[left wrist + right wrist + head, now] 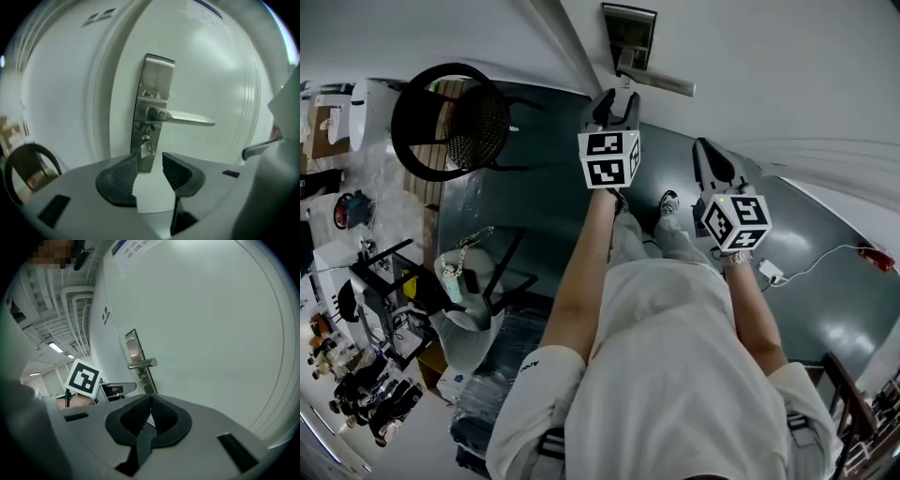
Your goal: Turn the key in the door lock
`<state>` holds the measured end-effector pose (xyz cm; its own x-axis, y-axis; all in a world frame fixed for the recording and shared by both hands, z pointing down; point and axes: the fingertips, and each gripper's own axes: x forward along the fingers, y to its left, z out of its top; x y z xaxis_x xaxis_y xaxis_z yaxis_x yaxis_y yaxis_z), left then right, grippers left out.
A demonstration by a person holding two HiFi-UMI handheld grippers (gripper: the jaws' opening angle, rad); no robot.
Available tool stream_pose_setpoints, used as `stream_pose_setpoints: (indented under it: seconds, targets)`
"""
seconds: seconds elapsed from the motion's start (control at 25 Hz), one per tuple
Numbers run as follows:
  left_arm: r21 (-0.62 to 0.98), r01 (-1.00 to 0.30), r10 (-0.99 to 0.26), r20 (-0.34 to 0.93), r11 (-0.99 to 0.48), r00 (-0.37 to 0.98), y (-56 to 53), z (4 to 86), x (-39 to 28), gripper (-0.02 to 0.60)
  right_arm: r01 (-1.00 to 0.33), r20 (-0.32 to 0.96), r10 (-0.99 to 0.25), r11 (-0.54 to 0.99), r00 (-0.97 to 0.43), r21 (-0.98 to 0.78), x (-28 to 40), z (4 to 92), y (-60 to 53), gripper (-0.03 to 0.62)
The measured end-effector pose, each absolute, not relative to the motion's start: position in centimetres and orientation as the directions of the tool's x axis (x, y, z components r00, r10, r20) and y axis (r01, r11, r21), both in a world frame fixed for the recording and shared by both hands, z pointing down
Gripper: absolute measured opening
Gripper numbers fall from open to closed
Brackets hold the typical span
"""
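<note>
White door [211, 70] and dark floor [825, 281] are faced. Key [146, 147] is seated in the lock plate [152, 89] under the lever [187, 119] — bow upright, just beyond the left hand-held gripper [150, 161], which is spread wide and empty — right hand-held gripper [150, 399] is closed on nothing.

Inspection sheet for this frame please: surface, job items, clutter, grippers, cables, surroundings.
Surface: white door, bare around the lock.
Job's things: key sits in the keyhole of the metal lock plate, below the lever handle.
Clutter: black chair and a crowd of stands and bags on the floor at the head view's left.
Grippers: left gripper open, key just ahead of the gap, pads not on it; right gripper shut, empty, off to the lock's side.
Cables: white cable loose on the floor.
Surroundings: dark floor; ceiling pipes overhead.
</note>
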<state>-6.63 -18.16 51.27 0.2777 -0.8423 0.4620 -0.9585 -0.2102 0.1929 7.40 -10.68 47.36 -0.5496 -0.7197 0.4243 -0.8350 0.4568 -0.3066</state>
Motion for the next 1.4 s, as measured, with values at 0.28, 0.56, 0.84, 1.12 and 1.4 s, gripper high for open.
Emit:
stream_pose_setpoints:
  seconds: [0.28,0.56,0.84,1.12,1.4]
  targets:
    - [-0.344,-0.902,-0.887,0.454,-0.26,0.082,-19.8,51.8,-6.4,0.152,-0.849,0.419,-0.74,0.429,-0.526,-0.309,8.0,47.2,-11.4,0.002]
    - [-0.411,-0.88,-0.892,0.451,-0.24,0.033,-21.3,52.0,-5.8,0.15,-0.856,0.417,-0.75,0.413,-0.513,-0.31,8.4,47.2,-11.7,0.002]
    - [-0.337,-0.919,-0.88,0.474,-0.203,0.021,-21.6,52.1,-5.7,0.074,-0.864,0.42,-0.758,0.396,-0.498,-0.31,9.2,47.1,-12.0,0.002]
    - [-0.009,-0.989,-0.876,0.466,-0.147,0.126,-21.9,52.0,-6.2,0.069,-0.866,0.426,-0.757,0.391,-0.495,-0.312,8.8,47.4,-11.8,0.002]
    - [0.283,-0.948,-0.846,0.462,-0.144,0.266,-21.9,51.9,-6.8,0.071,-0.865,0.43,-0.754,0.389,-0.496,-0.317,8.4,47.8,-11.5,0.002]
